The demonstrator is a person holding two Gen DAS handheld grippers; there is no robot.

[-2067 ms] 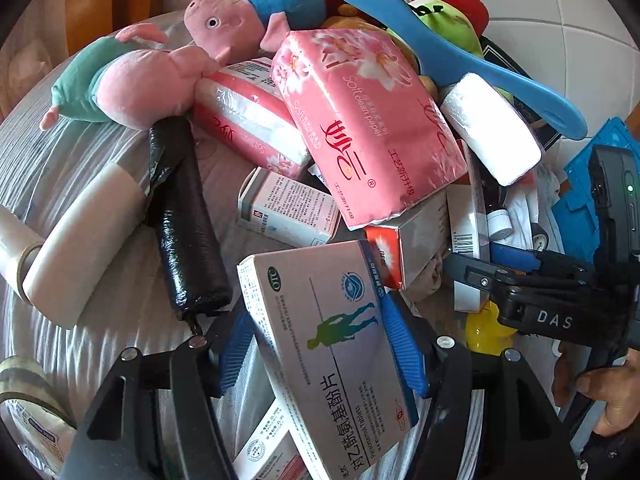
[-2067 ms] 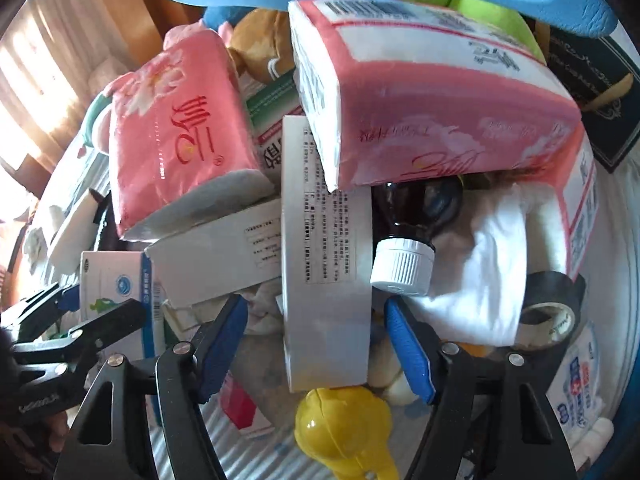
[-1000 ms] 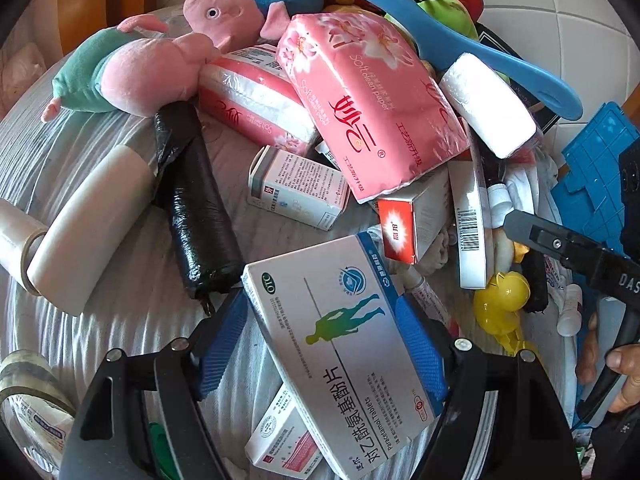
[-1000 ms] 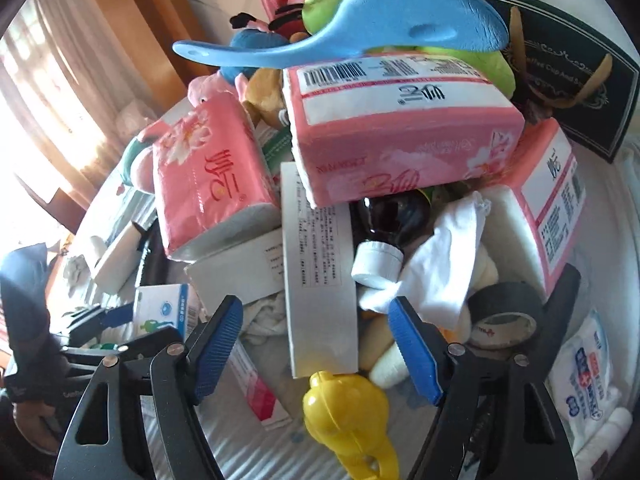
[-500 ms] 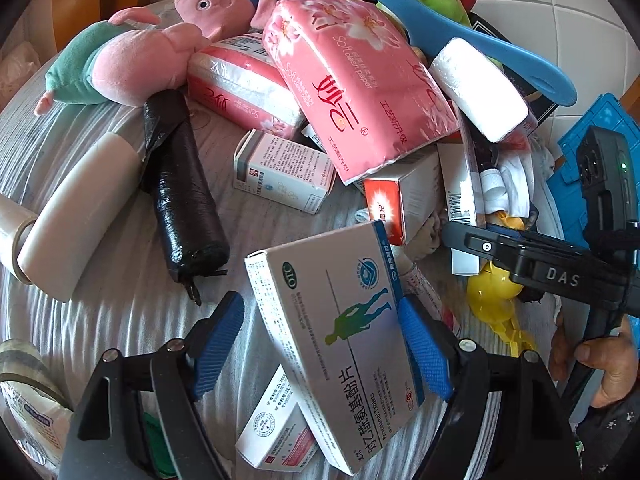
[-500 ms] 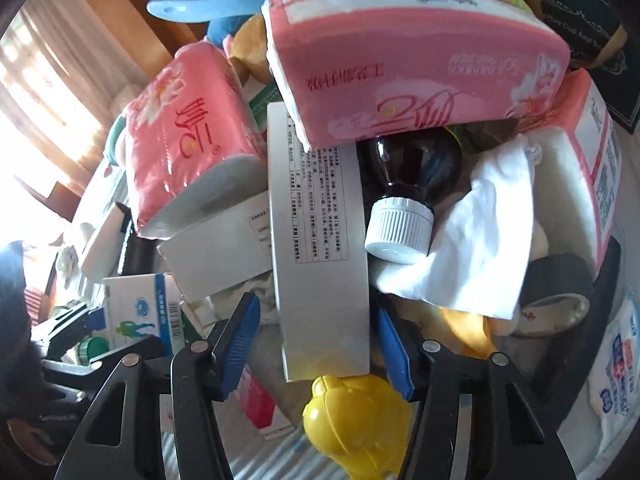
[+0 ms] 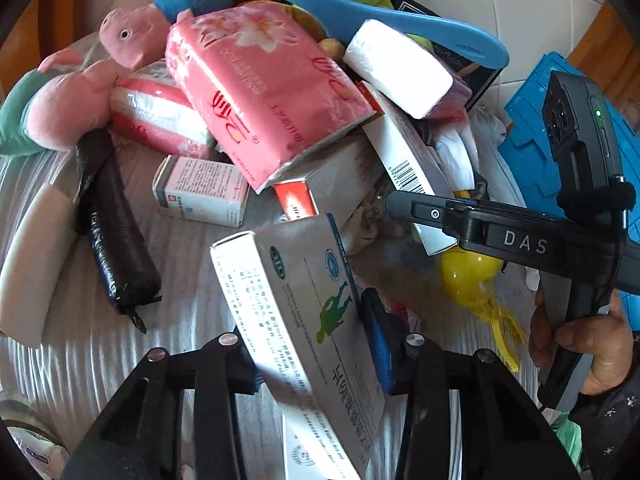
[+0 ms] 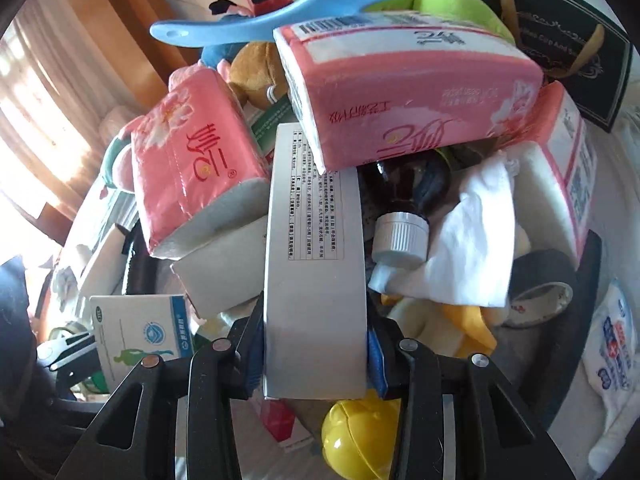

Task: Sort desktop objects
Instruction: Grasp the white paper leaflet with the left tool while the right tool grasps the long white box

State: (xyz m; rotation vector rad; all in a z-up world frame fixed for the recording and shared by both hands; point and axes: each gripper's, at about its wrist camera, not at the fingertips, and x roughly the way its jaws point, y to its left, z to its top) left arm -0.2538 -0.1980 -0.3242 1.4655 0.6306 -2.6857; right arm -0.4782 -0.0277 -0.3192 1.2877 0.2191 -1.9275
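At six o'clock in my left view, my left gripper [image 7: 316, 344] has just been closing, and now it is squeezing a tilted white medicine box with a green walking figure [image 7: 304, 320]. My right gripper [image 8: 314, 350] has just been closing too, and it is pinching a long grey box with small print [image 8: 314, 264] at six o'clock. That box is poking out from under a pink tissue pack [image 8: 404, 92] at twelve o'clock. A yellow toy [image 8: 360, 440] is sitting just below it.
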